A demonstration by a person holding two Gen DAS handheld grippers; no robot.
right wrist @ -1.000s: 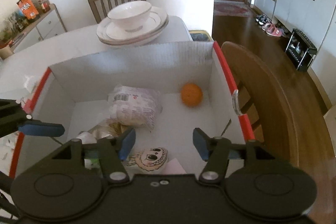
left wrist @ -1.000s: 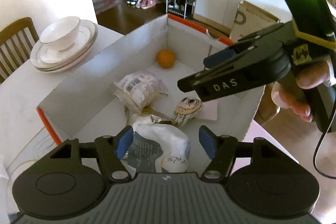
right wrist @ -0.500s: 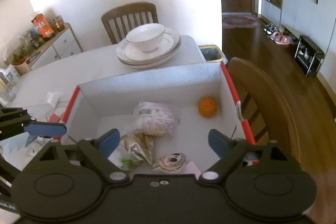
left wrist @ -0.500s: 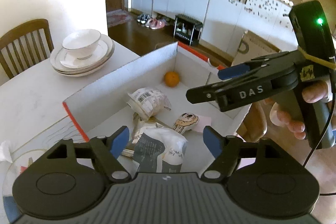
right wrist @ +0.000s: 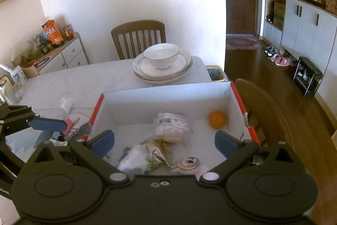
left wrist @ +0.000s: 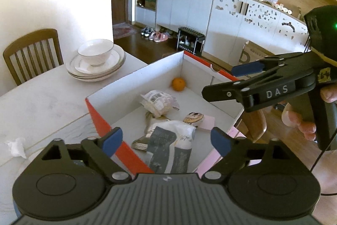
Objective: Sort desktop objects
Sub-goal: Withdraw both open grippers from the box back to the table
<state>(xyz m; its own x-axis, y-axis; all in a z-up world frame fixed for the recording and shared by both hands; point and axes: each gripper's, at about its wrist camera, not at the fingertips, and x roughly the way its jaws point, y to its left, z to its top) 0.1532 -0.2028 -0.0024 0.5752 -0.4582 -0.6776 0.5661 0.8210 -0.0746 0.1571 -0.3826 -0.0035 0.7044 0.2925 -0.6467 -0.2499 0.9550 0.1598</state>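
Snack bag (left wrist: 168, 140) in cardboard box (left wrist: 134, 79): light, crinkly, slippery; I'd pinch its top seam. Left gripper (left wrist: 166, 140) and right gripper (right wrist: 164, 140) opening, both empty.

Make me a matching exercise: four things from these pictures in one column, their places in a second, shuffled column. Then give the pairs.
Things:
1. round orange fruit
2. white china bowl
3. crumpled white tissue
4. brown wooden slat-back chair

Places:
A. on the stacked white plates
B. loose on the pale tabletop, outside the box
C. behind the table's far edge
D. far corner of the white cardboard box

Pairs: 1-D, 2-A, 3-B, 4-C
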